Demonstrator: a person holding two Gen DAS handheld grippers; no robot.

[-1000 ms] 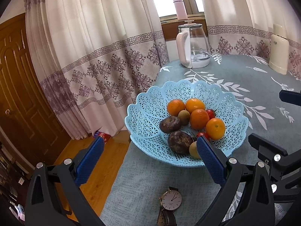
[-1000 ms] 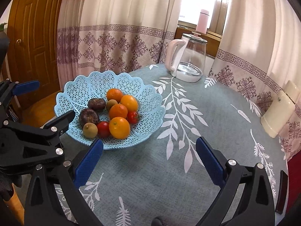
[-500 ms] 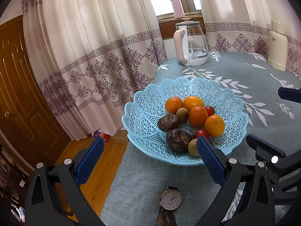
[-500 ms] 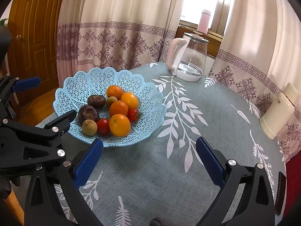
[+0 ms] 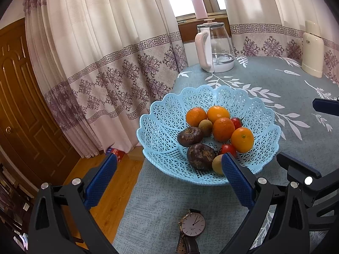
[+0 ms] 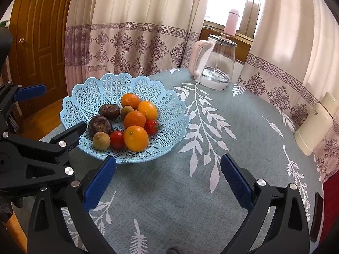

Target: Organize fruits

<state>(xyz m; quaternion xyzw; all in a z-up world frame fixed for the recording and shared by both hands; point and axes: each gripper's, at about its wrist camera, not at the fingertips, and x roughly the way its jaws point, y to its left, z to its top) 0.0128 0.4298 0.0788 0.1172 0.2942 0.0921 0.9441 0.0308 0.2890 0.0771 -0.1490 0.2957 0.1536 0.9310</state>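
Note:
A light blue lattice basket (image 5: 165, 124) (image 6: 89, 93) sits near the table's left edge. It holds several oranges (image 5: 223, 129) (image 6: 136, 138), two dark purple fruits (image 5: 201, 156) (image 6: 100, 125), two red tomatoes (image 6: 117, 139) and small brown-green fruits (image 6: 101, 140). My left gripper (image 5: 167, 173) hovers open just in front of the basket, its right finger overlapping the near rim. My right gripper (image 6: 168, 173) is open over bare tablecloth, right of the basket. Both hold nothing.
A wristwatch (image 5: 192, 225) lies on the cloth below the left gripper. A glass kettle with pink handle (image 6: 214, 63) stands at the back, a cream flask (image 6: 313, 127) at the right. Curtains, a wooden door (image 5: 23, 97) and floor lie beyond the table's left edge.
Both grippers have drifted slightly; the basket has shifted a little left in the left wrist view and the kettle sits higher. Nothing was grasped or released.

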